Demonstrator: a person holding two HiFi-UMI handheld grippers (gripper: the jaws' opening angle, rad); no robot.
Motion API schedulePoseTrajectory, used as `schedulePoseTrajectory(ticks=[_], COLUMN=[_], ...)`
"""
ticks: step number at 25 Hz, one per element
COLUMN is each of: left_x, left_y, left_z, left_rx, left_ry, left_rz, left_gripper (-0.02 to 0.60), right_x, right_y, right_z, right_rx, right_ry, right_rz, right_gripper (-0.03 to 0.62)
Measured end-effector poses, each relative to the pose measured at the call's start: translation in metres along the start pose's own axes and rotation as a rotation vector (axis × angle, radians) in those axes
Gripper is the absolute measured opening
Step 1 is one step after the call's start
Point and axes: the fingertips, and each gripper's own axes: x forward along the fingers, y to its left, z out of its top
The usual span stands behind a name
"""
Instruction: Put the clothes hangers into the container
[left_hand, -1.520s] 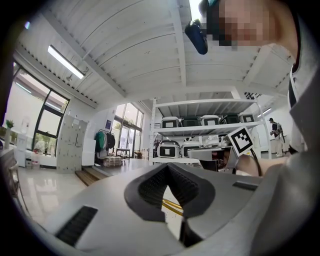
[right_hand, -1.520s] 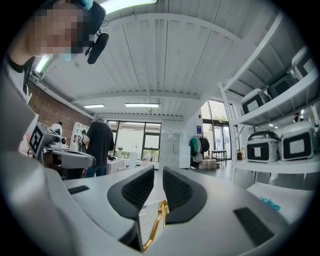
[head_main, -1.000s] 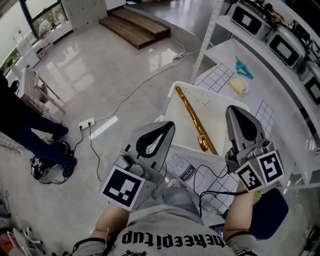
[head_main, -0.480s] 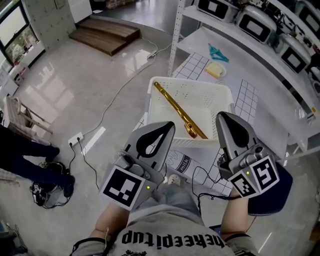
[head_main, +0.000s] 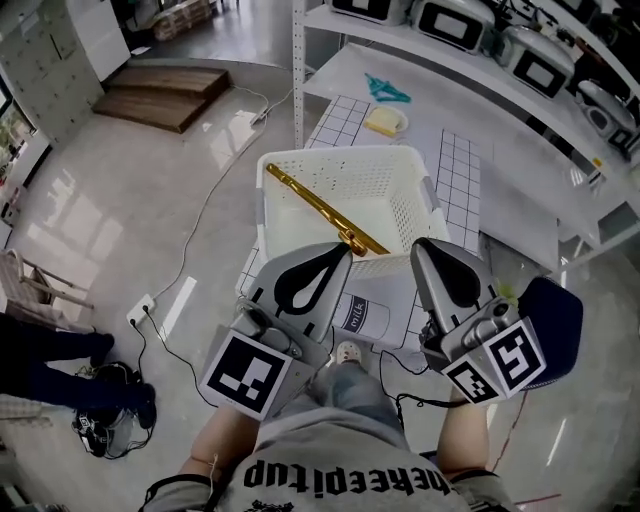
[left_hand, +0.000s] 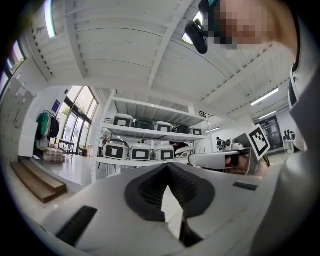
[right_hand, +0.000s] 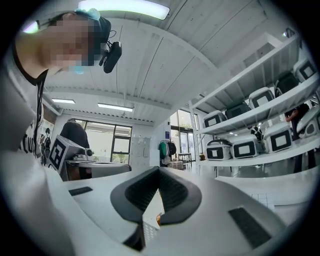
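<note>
Looking steeply down onto a white perforated container (head_main: 400, 195) standing on the desk (head_main: 520, 215), partly over a grid mat (head_main: 455, 165). Inside it, one gold clothes hanger (head_main: 315, 208), lying on the slant. Long axis running from the container's far left corner towards its near wall, right of the middle. Far end up against the rim at that corner; near end, the thicker one, close to the near wall. Cannot tell whether tilted or flat on the bottom.

Nearer than the container, held side by side and well apart: the left gripper (head_main: 335, 258) and the right gripper (head_main: 425, 248), both pointing away from the body towards the container's near wall, tips just short of it or above it. Touching neither container nor hanger.

Left jaws closed, tips meeting, nothing between them; only the teardrop gap behind the tips left, with the desk showing through. Right jaws likewise pressed together and empty; through their gap a bit of perforated wall and a glint of gold, lying beyond and not gripped.

Beyond the container, on the desk: a yellow piece on a small plate (head_main: 385, 122) and a teal object (head_main: 385, 90), well apart from the hanger. Above these, a shelf (head_main: 480, 45) with a row of white appliances (head_main: 450, 20). To the left, a shiny floor (head_main: 130, 200) with a cable (head_main: 215, 195), a power strip (head_main: 140, 310) and a wooden platform (head_main: 165, 95). At the right edge, a dark blue rounded thing (head_main: 555, 320), too unclear to name.
</note>
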Motion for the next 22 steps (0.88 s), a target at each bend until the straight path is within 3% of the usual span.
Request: schedulePoseTrajectory(ticks=[10,22], left_x=[0.000,-0.009], left_y=[-0.024,-0.031], left_z=[0.004,0.002], left_rx=[0.011,0.025], left_ry=[-0.003,0.009], left_rz=[-0.097,-0.121], left_gripper=[0.015,0.015], right_x=[-0.023,-0.023], right_y=[0.022,0.041], right_z=[-0.006,-0.008], right_rx=[0.010,-0.004], right_ry=[-0.007,-0.013], right_rz=[-0.044,-0.056], right_gripper=[0.010,0.009])
